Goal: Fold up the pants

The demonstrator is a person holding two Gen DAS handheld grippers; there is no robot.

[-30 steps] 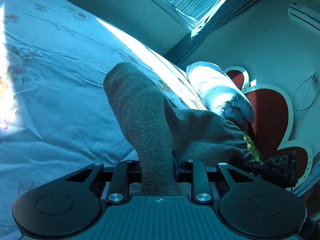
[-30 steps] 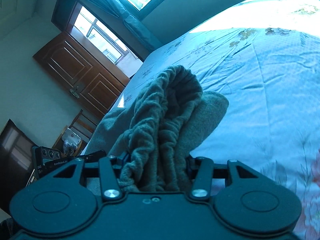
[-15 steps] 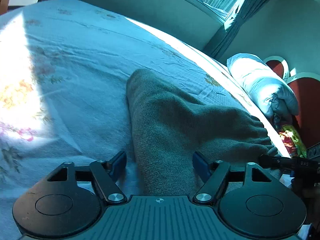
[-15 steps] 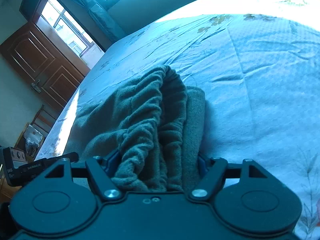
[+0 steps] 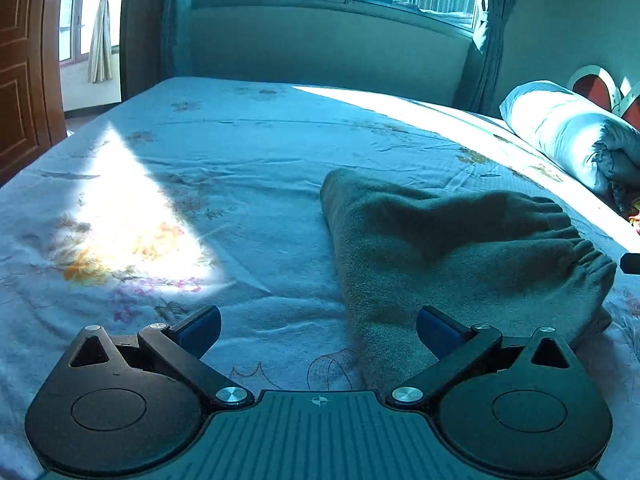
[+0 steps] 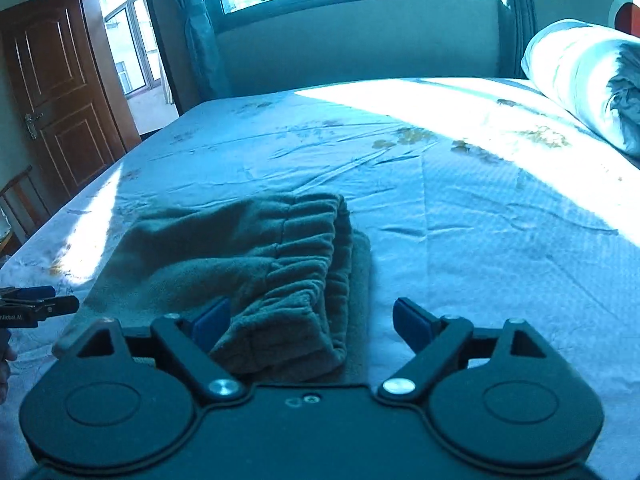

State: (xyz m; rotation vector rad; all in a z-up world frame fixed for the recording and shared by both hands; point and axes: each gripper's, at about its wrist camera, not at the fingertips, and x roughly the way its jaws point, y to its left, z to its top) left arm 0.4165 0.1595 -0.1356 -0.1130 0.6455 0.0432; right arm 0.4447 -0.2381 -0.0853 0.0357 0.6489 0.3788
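The folded pants (image 5: 448,248) lie on the bed (image 5: 240,152) (flowered sheet) — left gripper (image 5: 318,326) and right gripper (image 6: 312,320) both spread wide, holding nothing.

Pants (image 5: 448,248) grey-green, seemingly — bedsheet (image 5: 240,152) pale blue, floral print.

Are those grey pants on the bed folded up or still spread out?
Folded. The pants lie on the bed sheet as a compact bundle, the gathered waistband stacked over another layer. Both grippers are open and hold nothing.
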